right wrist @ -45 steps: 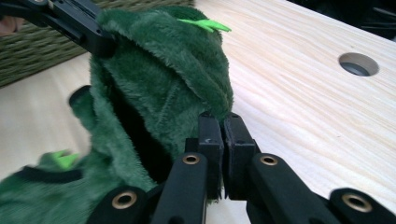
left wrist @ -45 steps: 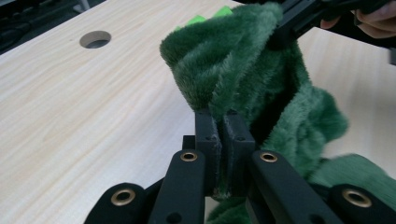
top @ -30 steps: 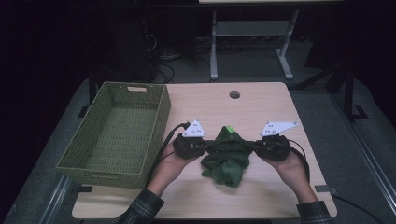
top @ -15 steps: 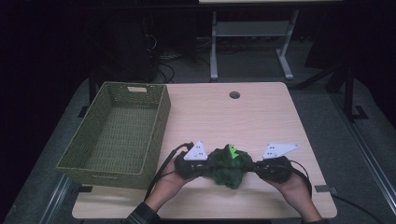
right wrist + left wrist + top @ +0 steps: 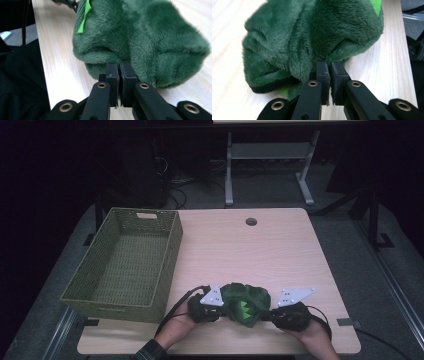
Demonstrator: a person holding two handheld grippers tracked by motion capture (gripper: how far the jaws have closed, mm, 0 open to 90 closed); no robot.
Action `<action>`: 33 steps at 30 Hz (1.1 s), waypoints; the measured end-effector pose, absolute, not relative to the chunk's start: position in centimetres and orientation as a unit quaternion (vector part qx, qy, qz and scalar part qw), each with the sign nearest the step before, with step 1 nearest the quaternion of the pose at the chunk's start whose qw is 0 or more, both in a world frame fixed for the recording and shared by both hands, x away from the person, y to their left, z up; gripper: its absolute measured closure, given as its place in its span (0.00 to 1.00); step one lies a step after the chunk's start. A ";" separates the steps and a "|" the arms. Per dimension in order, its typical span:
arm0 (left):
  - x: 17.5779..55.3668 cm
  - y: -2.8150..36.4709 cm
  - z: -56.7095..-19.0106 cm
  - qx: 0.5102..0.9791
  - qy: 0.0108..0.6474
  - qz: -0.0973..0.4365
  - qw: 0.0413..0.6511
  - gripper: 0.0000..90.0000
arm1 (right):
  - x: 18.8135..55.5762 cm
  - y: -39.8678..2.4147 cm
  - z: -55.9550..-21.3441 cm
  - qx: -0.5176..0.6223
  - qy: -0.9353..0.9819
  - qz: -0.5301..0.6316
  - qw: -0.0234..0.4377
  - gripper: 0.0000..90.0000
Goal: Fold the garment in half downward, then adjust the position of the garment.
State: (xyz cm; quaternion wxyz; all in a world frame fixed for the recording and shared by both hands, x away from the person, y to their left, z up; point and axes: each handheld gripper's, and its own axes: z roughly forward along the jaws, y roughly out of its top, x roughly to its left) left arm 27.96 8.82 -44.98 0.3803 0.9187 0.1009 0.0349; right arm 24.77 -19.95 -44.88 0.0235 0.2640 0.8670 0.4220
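A dark green fleece garment [image 5: 245, 302] with bright green patches lies bunched on the wooden table [image 5: 240, 255] near its front edge. My left gripper [image 5: 220, 307] holds its left side, jaws shut on a fold of the green fleece [image 5: 312, 37]. On the other side my right gripper [image 5: 270, 312] pinches a fold of the same fleece [image 5: 140, 37]. In both gripper views the pads meet with fabric caught at their tips. The person's hands come in from the front edge.
A woven green basket [image 5: 127, 265] stands empty at the table's left side, close to the left hand. A round cable hole [image 5: 251, 221] sits near the far edge. Beyond the table stands a metal frame [image 5: 265, 165] on dark floor.
Both grippers have come down and toward the table's front edge with the garment, which now rests bunched on the tabletop between them.
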 end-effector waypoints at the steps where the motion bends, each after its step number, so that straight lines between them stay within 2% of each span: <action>1: 27.9 8.8 -45.2 0.919 0.103 0.033 0.379 0.96 | 24.7 -19.8 -45.1 0.263 0.869 0.419 0.022 0.96; 7: 28.2 8.7 -46.1 0.934 0.093 0.025 0.344 0.96 | 25.1 -19.2 -46.4 0.270 0.878 0.396 0.008 0.96; 13: 28.3 8.4 -46.2 0.931 0.099 0.016 0.350 0.96 | 24.9 -19.0 -47.3 0.275 0.878 0.392 0.006 0.96; 19: 27.9 8.4 -45.6 0.930 0.101 0.019 0.352 0.82 | 24.1 -19.3 -46.7 0.276 0.872 0.403 0.019 0.80; 21: 27.6 8.6 -45.2 0.927 0.107 0.025 0.358 0.72 | 23.8 -19.7 -46.3 0.281 0.866 0.414 0.020 0.79; 25: 26.8 9.4 -44.4 0.919 0.114 0.029 0.376 0.66 | 23.3 -20.6 -45.6 0.283 0.856 0.431 0.022 0.74; 30: 26.3 10.4 -43.7 0.914 0.124 0.028 0.386 0.61 | 22.6 -21.3 -44.8 0.282 0.852 0.441 0.029 0.72; 33: 26.3 10.6 -43.3 0.908 0.129 0.026 0.398 0.64 | 22.6 -21.5 -44.2 0.284 0.848 0.446 0.038 0.81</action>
